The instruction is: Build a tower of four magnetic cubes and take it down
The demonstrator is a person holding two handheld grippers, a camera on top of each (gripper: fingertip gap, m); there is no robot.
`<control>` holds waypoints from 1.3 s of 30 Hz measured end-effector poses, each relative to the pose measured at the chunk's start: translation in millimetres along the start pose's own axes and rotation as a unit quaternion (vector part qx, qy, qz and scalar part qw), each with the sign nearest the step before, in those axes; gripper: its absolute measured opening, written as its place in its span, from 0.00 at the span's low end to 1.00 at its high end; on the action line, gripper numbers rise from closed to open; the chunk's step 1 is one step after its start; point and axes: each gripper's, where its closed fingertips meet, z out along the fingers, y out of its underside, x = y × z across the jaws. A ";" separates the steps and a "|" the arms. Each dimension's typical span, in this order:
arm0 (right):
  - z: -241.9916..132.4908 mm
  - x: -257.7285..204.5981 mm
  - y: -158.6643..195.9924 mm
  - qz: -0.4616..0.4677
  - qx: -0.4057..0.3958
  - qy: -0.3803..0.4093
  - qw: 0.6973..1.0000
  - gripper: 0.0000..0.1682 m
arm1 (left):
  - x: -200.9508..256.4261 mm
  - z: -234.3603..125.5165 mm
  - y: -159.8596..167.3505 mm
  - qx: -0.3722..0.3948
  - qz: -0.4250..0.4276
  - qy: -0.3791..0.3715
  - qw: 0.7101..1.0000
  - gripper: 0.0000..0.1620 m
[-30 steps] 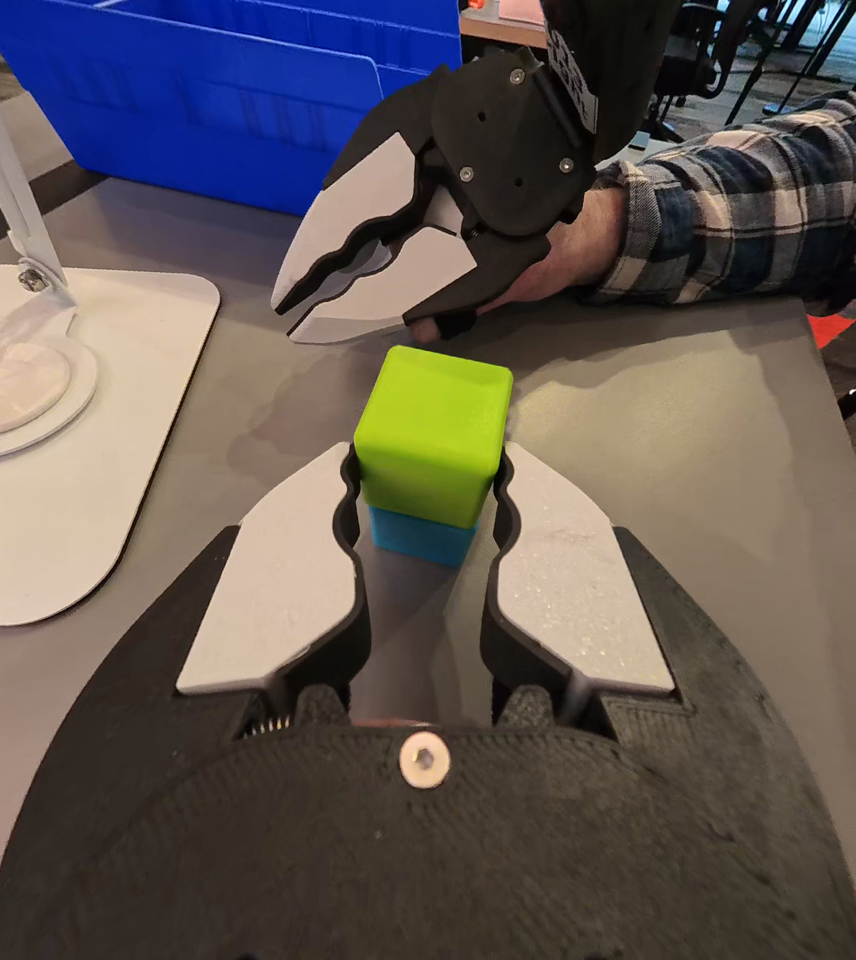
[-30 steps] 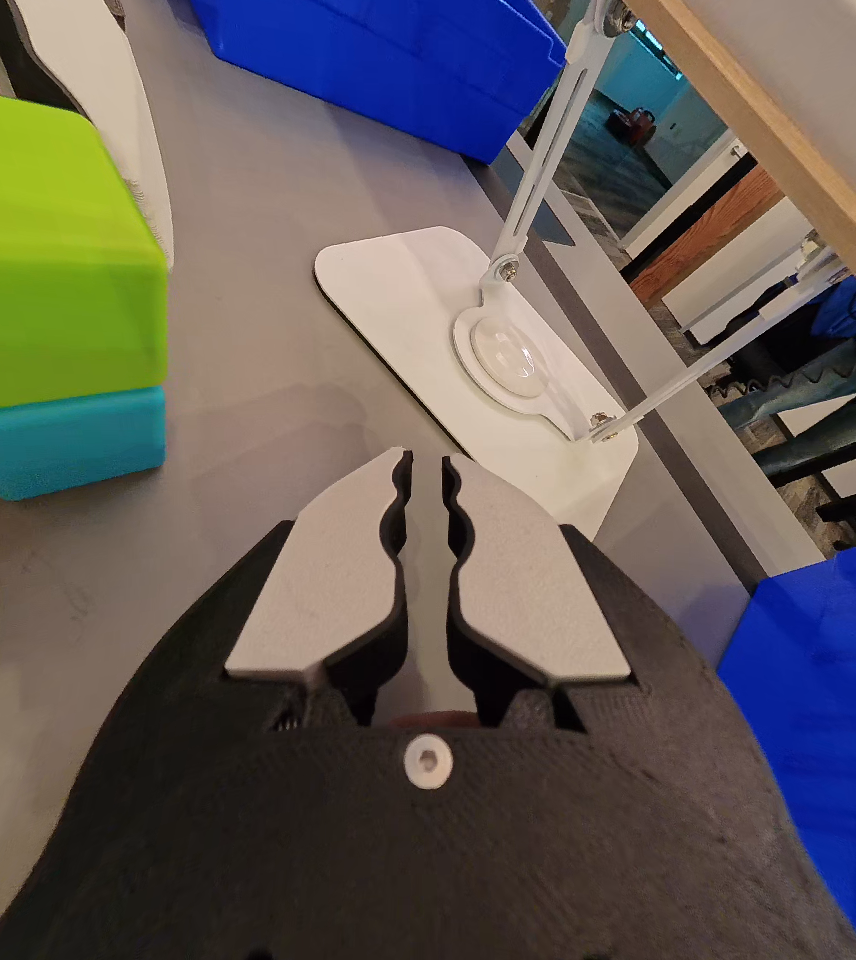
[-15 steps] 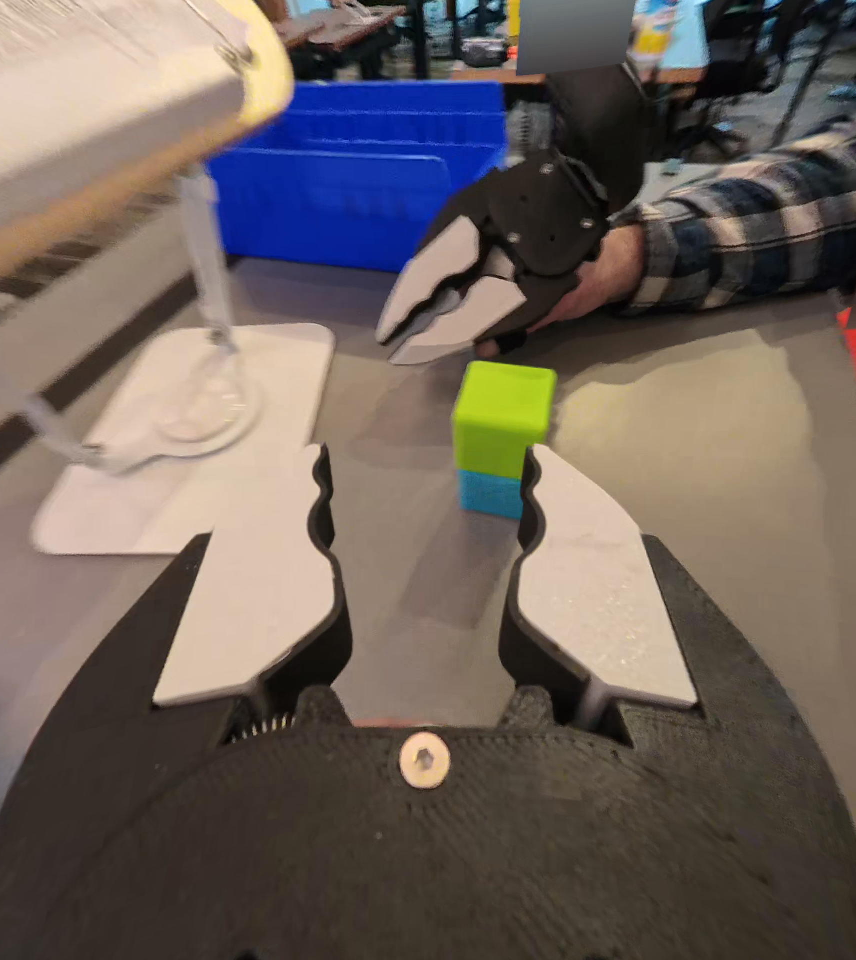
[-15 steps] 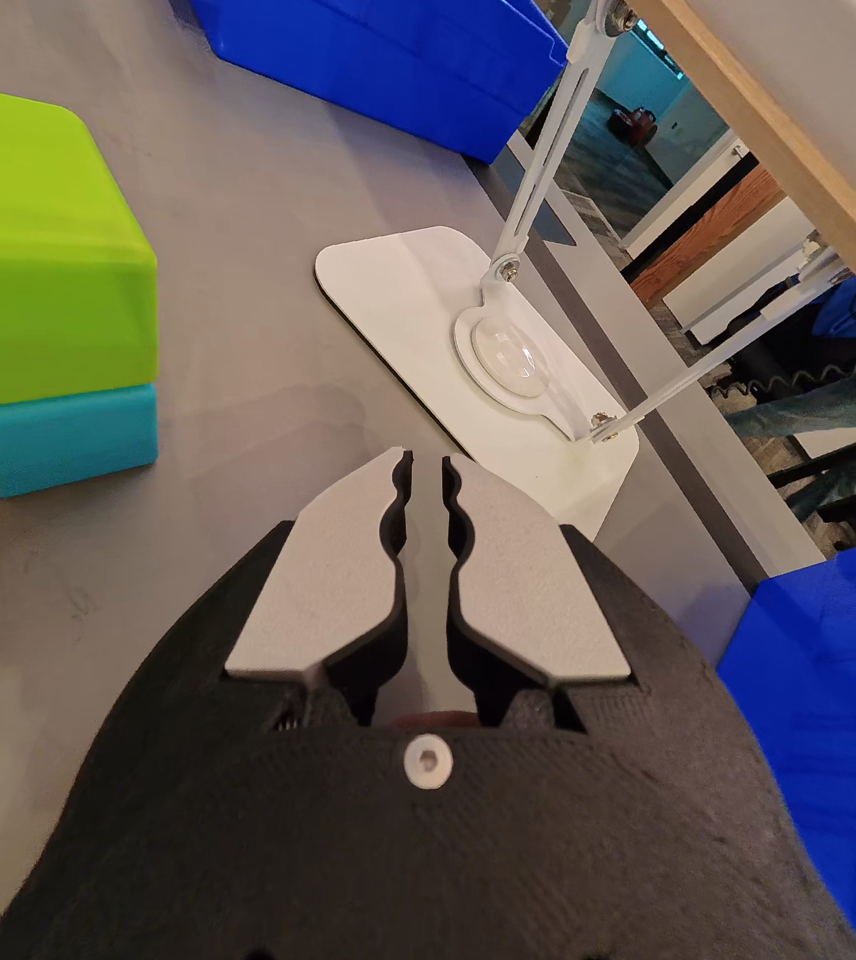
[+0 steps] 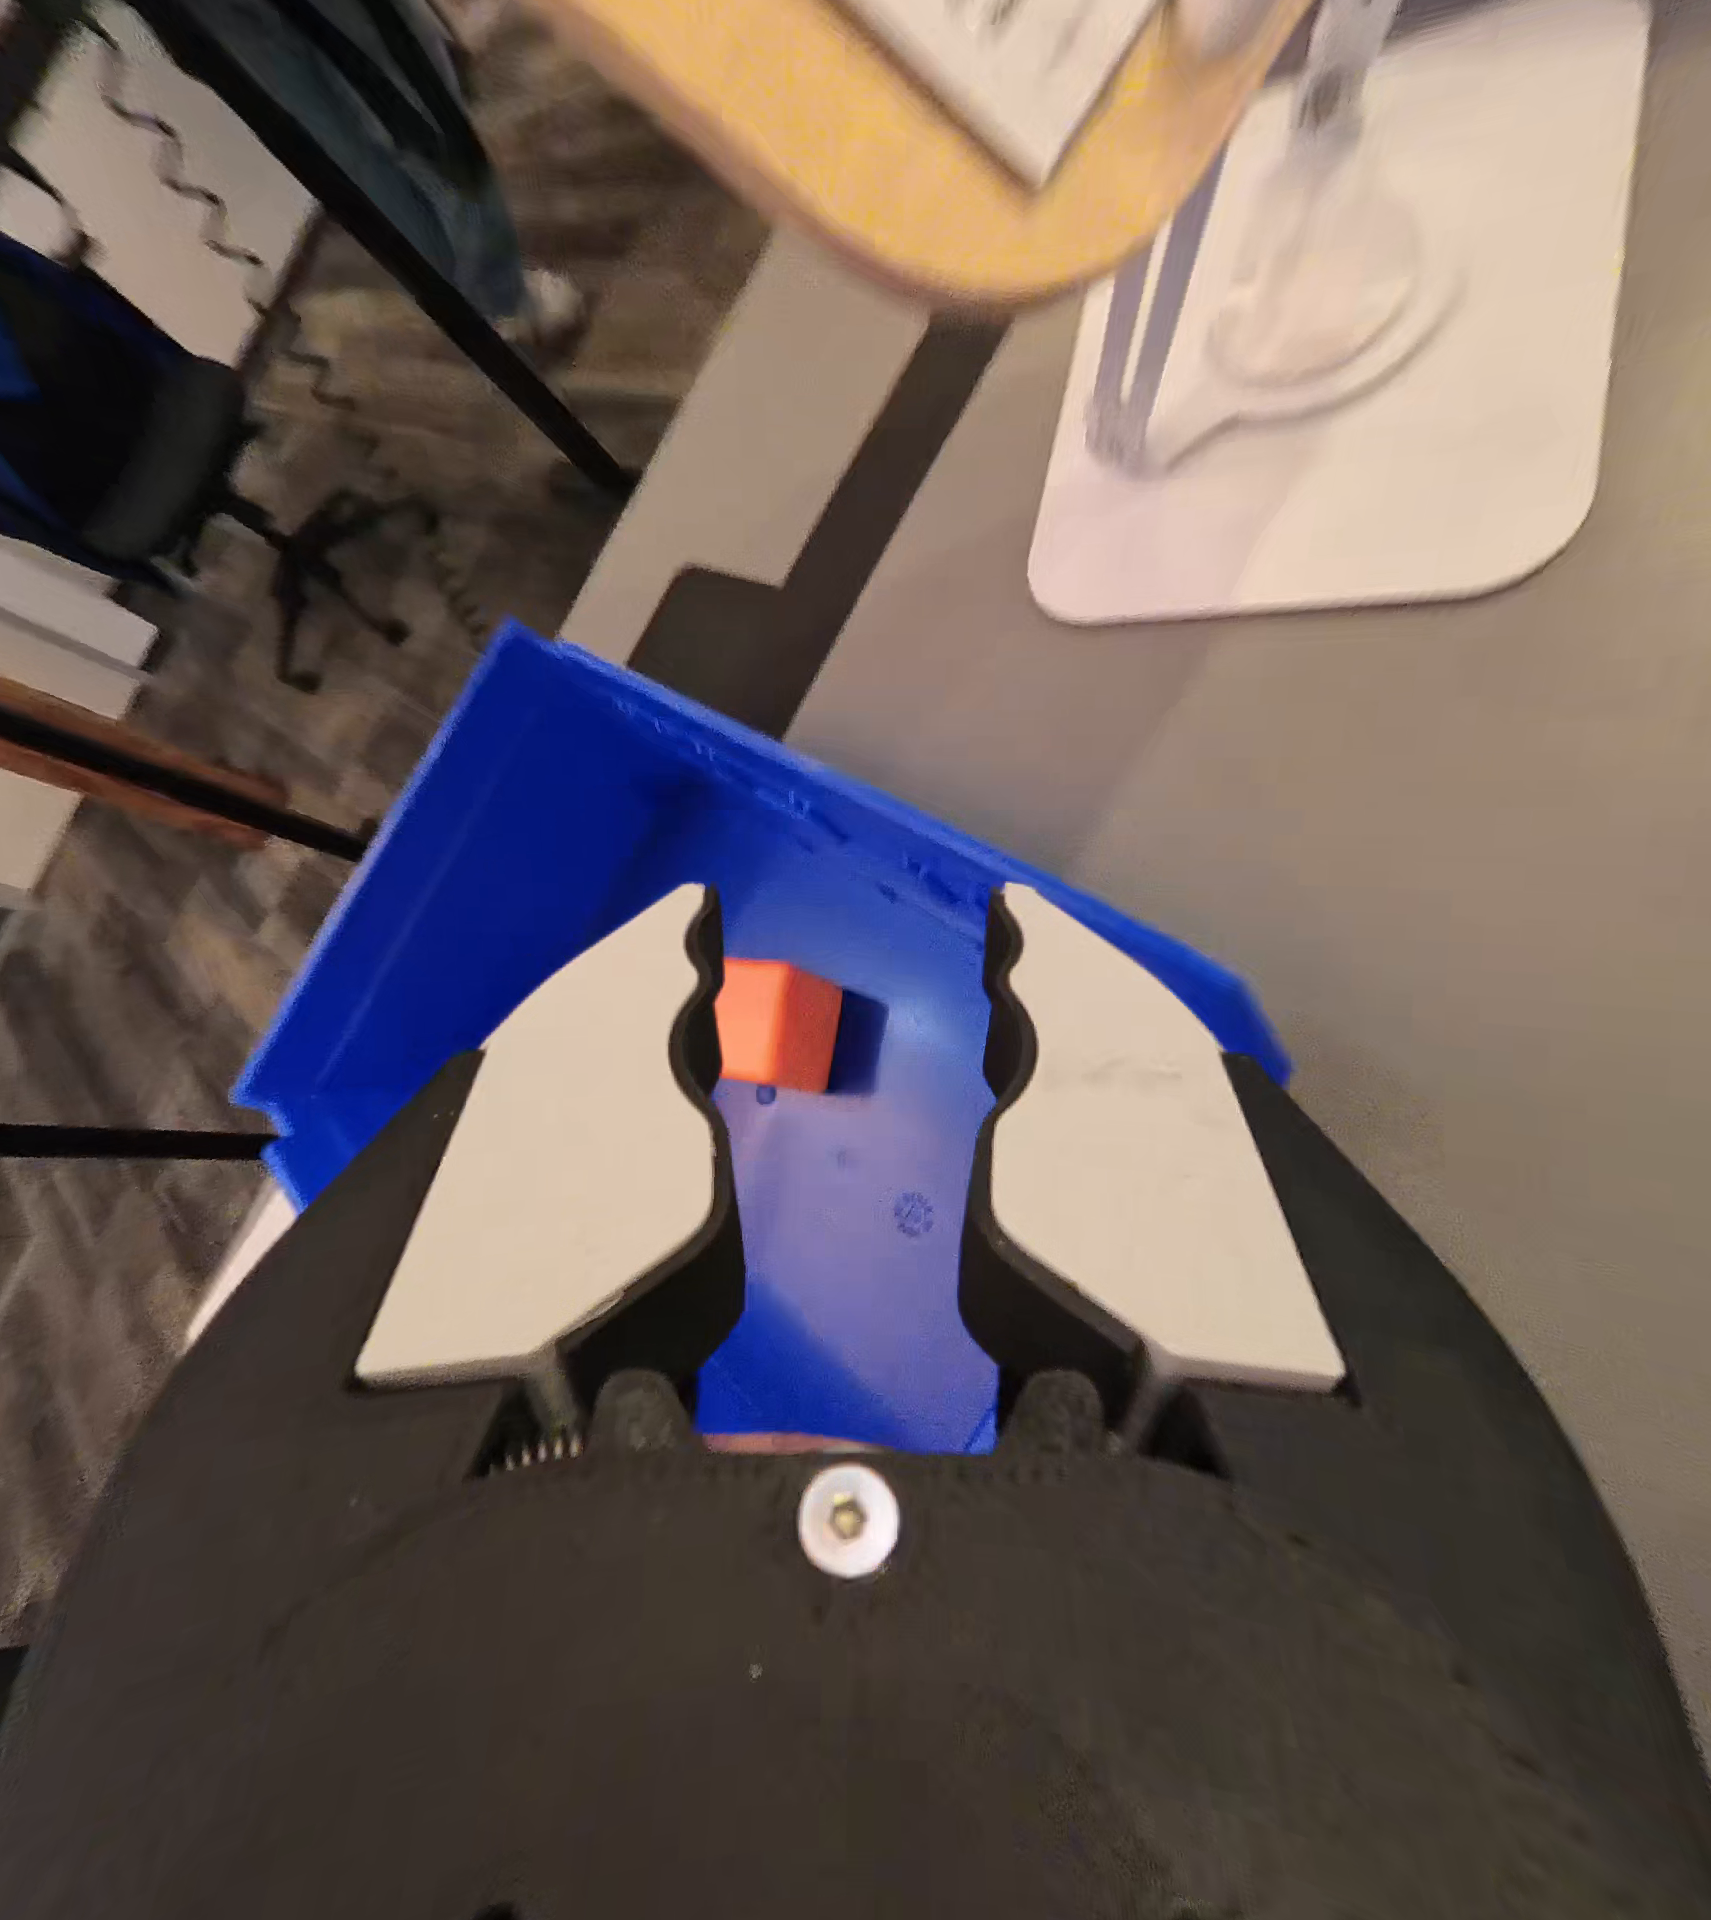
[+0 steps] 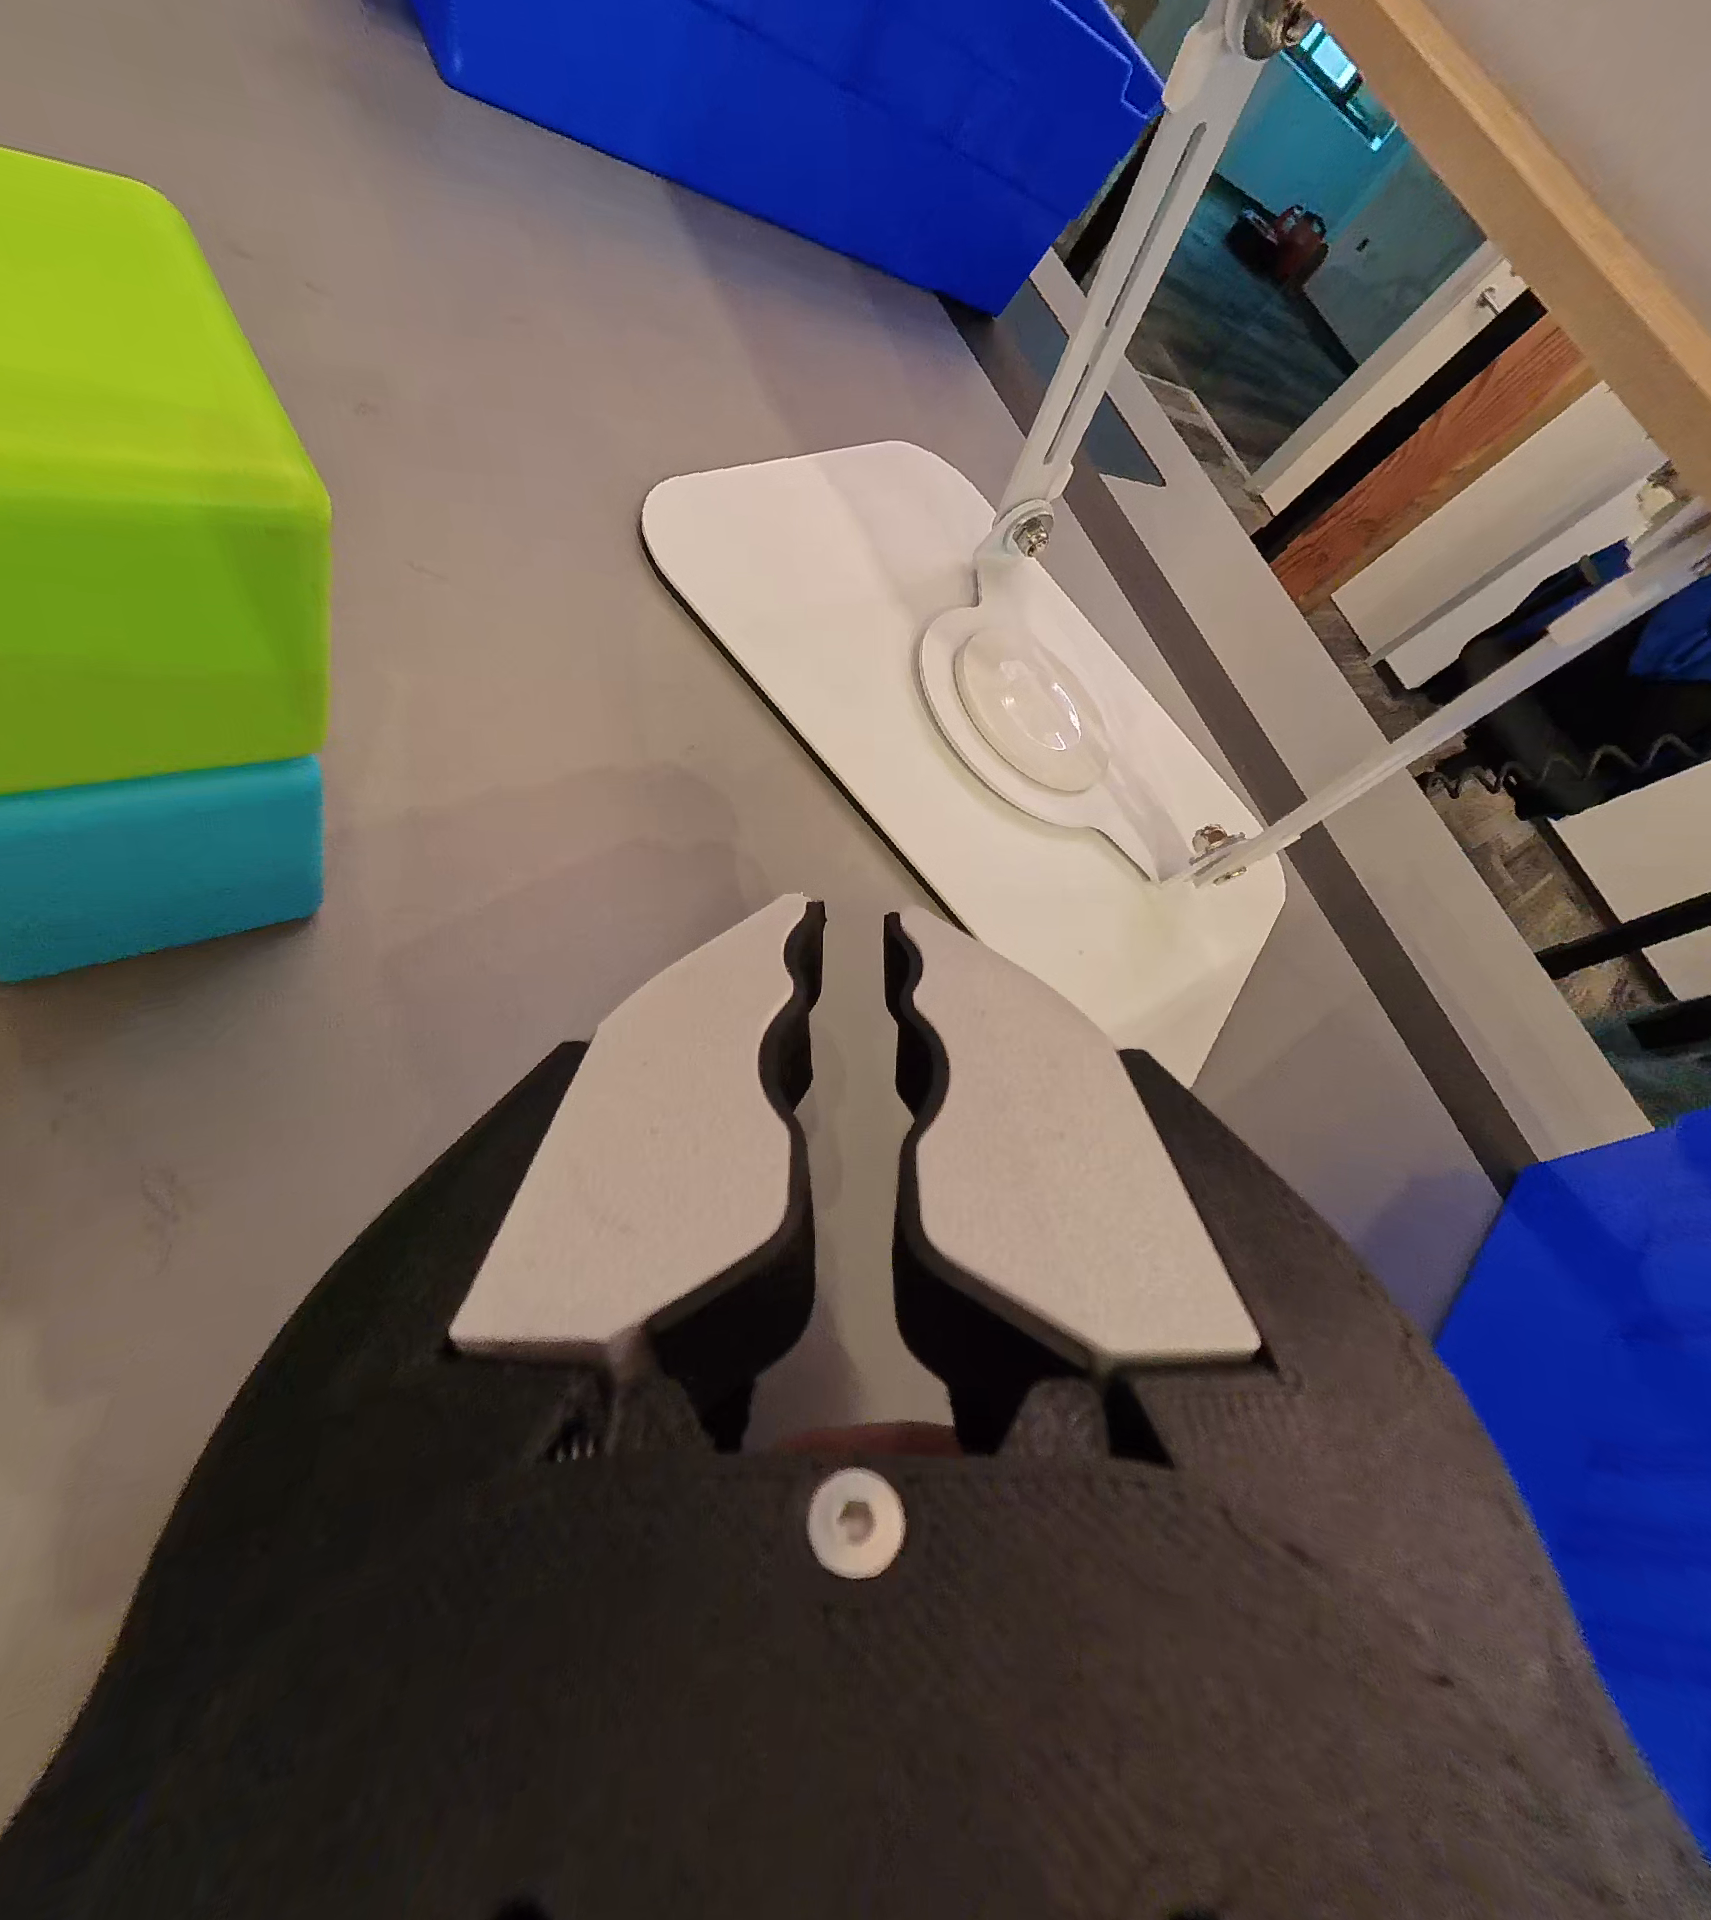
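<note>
My left gripper (image 5: pixel 849 904) is open and empty, held above a blue bin (image 5: pixel 539 821) at the table's edge. An orange cube (image 5: pixel 778 1034) lies on the bin's floor, just inside my left finger. In the right wrist view a green cube (image 6: pixel 82 468) sits on a cyan cube (image 6: pixel 113 862) on the grey table at the left. My right gripper (image 6: pixel 853 914) rests low over the table to the right of that stack, empty, its jaws nearly together with a narrow gap.
A white stand base (image 6: pixel 934 717) with a clear dome and thin white struts lies on the table, also in the left wrist view (image 5: pixel 1350 416). Blue bins stand at the far side (image 6: pixel 830 125) and at the right (image 6: pixel 1661 1403). The floor lies beyond the table edge. The left gripper's tips are roughly 35 cm from the right gripper's.
My left gripper let go of the green cube, drew back and swung left over the blue bin with the orange cube. The right gripper has stayed in place.
</note>
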 end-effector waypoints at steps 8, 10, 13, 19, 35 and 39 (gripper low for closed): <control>0.3 -2.3 0.4 -0.006 -0.002 -0.004 1.000 0.07 | -21.7 70.2 74.3 -0.142 -0.010 0.098 0.985 0.36; 0.4 -2.6 0.5 -0.007 -0.002 -0.005 1.000 0.07 | -25.2 80.8 80.8 -0.162 -0.009 0.109 0.981 0.36; 0.3 -2.9 0.6 -0.007 -0.002 -0.006 1.000 0.07 | -32.2 92.1 90.7 -0.190 0.001 0.115 0.975 0.38; 0.8 -4.6 1.1 -0.012 -0.005 -0.007 1.000 0.07 | -29.7 106.6 119.2 -0.259 -0.010 0.155 0.953 0.35; 1.3 -5.2 1.3 -0.015 -0.006 -0.007 1.000 0.07 | -36.6 36.1 29.9 -0.019 -0.126 0.041 0.991 0.30; 1.5 -4.9 1.4 -0.015 -0.007 -0.007 1.000 0.07 | -2.6 -1.4 -20.9 0.089 -0.134 0.023 0.987 0.30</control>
